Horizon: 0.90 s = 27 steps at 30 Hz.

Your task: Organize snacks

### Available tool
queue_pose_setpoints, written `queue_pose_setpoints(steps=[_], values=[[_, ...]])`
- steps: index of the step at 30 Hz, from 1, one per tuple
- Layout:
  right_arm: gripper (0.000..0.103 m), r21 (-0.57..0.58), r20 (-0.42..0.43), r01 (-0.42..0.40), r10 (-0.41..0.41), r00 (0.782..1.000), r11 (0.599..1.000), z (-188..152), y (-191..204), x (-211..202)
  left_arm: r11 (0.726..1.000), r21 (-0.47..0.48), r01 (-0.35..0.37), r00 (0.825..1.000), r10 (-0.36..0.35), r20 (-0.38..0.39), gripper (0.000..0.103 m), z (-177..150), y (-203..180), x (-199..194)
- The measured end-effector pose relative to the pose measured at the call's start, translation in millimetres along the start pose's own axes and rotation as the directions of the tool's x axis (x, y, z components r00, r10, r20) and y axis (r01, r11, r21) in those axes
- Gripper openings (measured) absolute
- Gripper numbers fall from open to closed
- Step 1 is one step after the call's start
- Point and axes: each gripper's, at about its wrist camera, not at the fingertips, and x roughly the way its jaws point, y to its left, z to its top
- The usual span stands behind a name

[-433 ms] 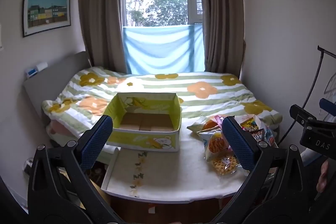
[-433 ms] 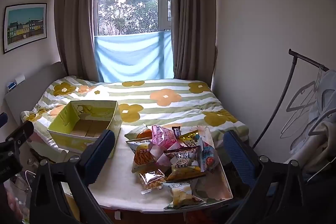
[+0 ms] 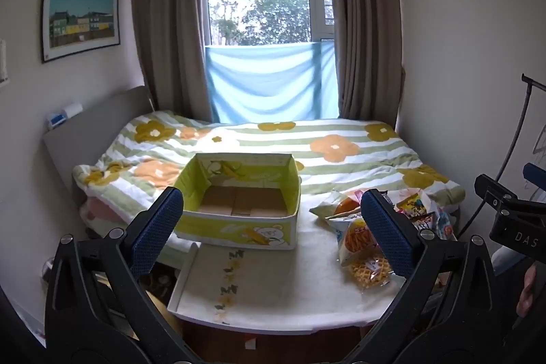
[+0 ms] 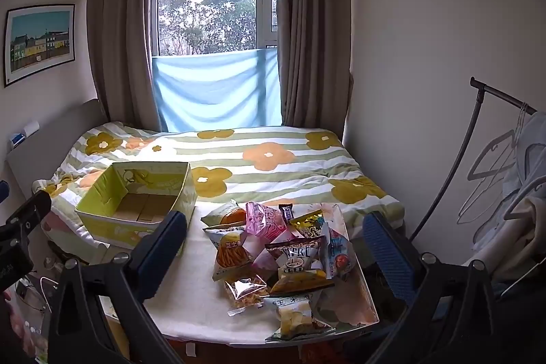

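Left hand-held gripper (image 3: 273, 220) spread wide, holding nothing; right hand-held gripper (image 4: 274, 243) likewise wide, nothing between pads. Snack packets (image 4: 283, 248) heaped on right half of white surface (image 3: 273, 289). Yellow-green box (image 3: 239, 200) at surface's far left, interior bare cardboard. Flowered bed (image 3: 273, 139) beyond.

Open empty yellow-green box (image 4: 136, 203) at table's left, heap of snack packets (image 4: 279, 248) right
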Motion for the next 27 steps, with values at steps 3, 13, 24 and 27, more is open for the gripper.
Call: queue_pose_setpoints(steps=[3,13,24,27], values=[[0.103,0.000,-0.004,-0.001,0.001,1.000,1.000,-1.9,0.5,2.5,1.000,-0.001,-0.003,1.000,0.003,-0.003,0.103,0.1,0.2,0.6],[0.103,-0.007,-0.002,-0.014,0.014,1.000,1.000,-6.0,3.3,5.1,1.000,0.000,0.005,1.000,-0.005,-0.030,0.103,1.1,-1.4,3.9],[0.103,-0.012,-0.011,-0.019,0.019,1.000,1.000,-5.4,6.5,5.0,1.000,-0.022,0.005,0.999,-0.006,-0.050,0.103,1.0,3.7,7.1],[0.103,-0.013,-0.013,-0.020,0.020,1.000,1.000,-6.3,8.2,5.7,1.000,-0.021,0.002,0.999,-0.003,-0.054,0.103,1.0,3.8,8.2]])
